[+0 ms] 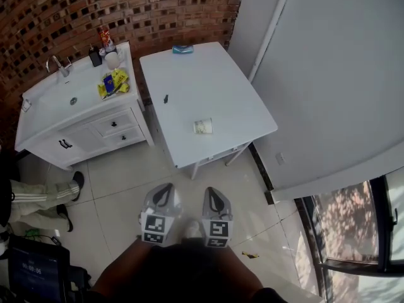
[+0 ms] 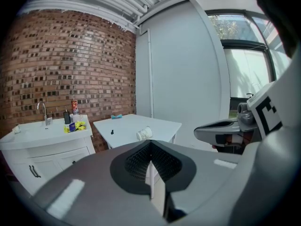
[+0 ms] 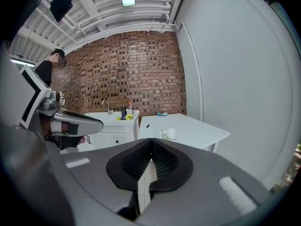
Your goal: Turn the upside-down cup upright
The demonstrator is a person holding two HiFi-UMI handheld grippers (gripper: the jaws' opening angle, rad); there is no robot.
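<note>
Head view looks steeply down on a white bench (image 1: 208, 81) that stands on a tiled floor (image 1: 120, 194) in front of a brick wall (image 1: 63, 11). The cup (image 1: 202, 126), small and pale with a greenish print, sits near the bench's front edge, well apart from both grippers. It seems to lie on its side, though its exact pose is hard to make out. Farther back on the bench are a small black item (image 1: 166, 98) and, at the far edge, a blue object (image 1: 182, 49). Just left of the bench stands a white sink cabinet (image 1: 82, 137) with a tap (image 1: 58, 65), a dark bottle (image 1: 95, 57) and a yellow packet (image 1: 113, 82) on top.

The left gripper (image 1: 165, 191) and the right gripper (image 1: 213, 193) hang side by side over the floor, short of the bench, and both point towards it. The left gripper view shows its fingers (image 2: 136, 161) pressed together with nothing between them. The right gripper view shows the same: fingers (image 3: 165, 161) pressed together and empty, with the cup on the bench far ahead. A person's leg (image 1: 38, 194) shows at the head view's left edge.
</note>
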